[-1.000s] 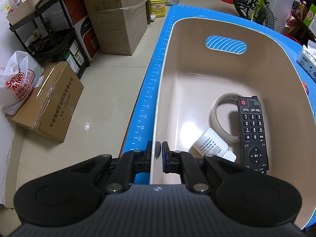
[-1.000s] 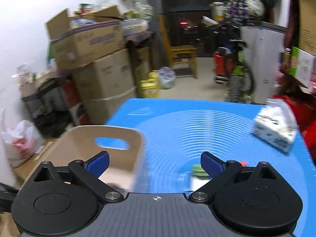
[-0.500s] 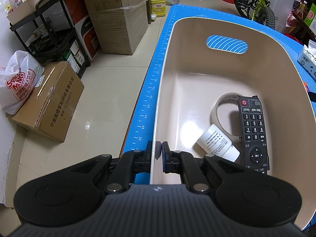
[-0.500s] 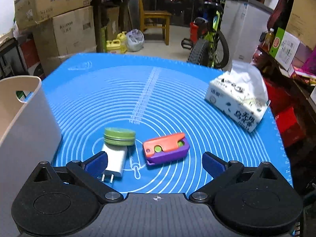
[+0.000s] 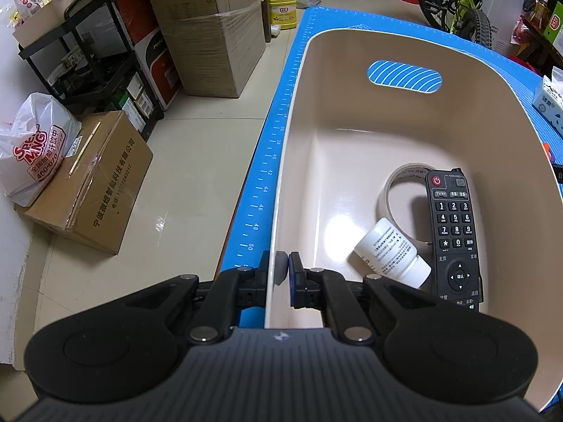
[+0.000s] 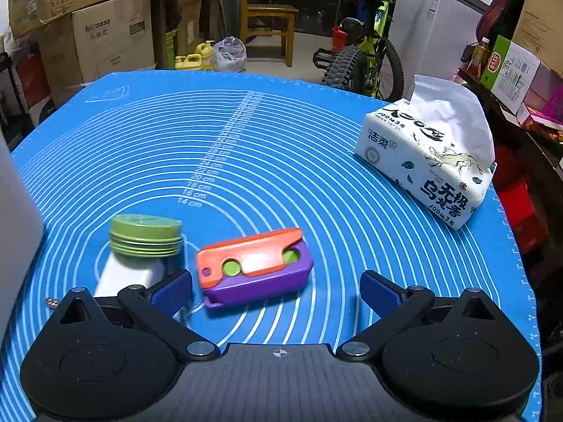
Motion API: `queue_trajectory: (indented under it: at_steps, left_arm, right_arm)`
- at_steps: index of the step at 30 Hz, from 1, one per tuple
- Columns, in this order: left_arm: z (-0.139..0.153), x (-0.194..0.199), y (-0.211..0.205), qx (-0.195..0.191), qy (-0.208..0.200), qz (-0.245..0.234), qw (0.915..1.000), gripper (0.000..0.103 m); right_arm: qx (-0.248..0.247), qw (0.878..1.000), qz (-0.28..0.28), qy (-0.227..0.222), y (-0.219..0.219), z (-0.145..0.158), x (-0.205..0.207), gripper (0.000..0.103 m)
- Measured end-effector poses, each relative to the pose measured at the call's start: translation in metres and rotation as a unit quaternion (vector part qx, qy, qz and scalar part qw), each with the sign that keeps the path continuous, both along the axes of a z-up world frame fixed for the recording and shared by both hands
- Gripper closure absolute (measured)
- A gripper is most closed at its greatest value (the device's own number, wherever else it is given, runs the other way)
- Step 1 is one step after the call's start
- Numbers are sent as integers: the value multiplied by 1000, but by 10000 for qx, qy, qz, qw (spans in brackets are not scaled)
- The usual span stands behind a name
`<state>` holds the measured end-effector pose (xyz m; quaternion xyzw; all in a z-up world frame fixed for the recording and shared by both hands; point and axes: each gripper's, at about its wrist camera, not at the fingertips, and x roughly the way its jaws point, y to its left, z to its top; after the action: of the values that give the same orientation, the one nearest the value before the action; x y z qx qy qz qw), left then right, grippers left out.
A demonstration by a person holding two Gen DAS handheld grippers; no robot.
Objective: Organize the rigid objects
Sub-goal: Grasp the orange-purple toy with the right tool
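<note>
Beige bin (image 5: 404, 123) wall clamped in left gripper (image 5: 283, 274); right gripper (image 6: 276, 290) wide, low over orange-purple toy (image 6: 253, 267).

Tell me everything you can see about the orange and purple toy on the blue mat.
The orange and purple toy is a small blocky piece that looks like plastic: a purple body with an orange top plate, and two green round spots showing through openings in the orange. It lies flat on the blue mat, slightly angled, just ahead of the open right gripper, which is not touching it. Nothing else appears to touch it.

White charger (image 6: 130, 276) half hidden behind green lid (image 6: 145, 235); remote's (image 5: 455, 232) lower end hidden
</note>
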<state>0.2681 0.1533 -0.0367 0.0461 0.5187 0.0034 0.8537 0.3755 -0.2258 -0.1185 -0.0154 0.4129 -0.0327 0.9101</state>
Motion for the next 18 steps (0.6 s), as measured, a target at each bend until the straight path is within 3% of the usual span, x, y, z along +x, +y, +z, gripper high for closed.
queue_trajectory:
  at_steps: [7, 10, 12, 18]
  left_arm:
    - [0, 0, 0, 3, 0, 2, 10000, 92]
    - [0, 0, 0, 5, 0, -1, 10000, 92]
    - [0, 0, 0, 4, 0, 1, 10000, 92]
    - [0, 0, 0, -2, -2, 0, 10000, 92]
  right_arm:
    - [97, 9998, 89, -163, -2, -7, 3, 5]
    - [107, 9993, 217, -277, 2, -7, 3, 15]
    - [149, 9988, 337, -320, 7, -5, 0, 29]
    - [-38, 9989, 200, -432, 12, -1, -10, 29]
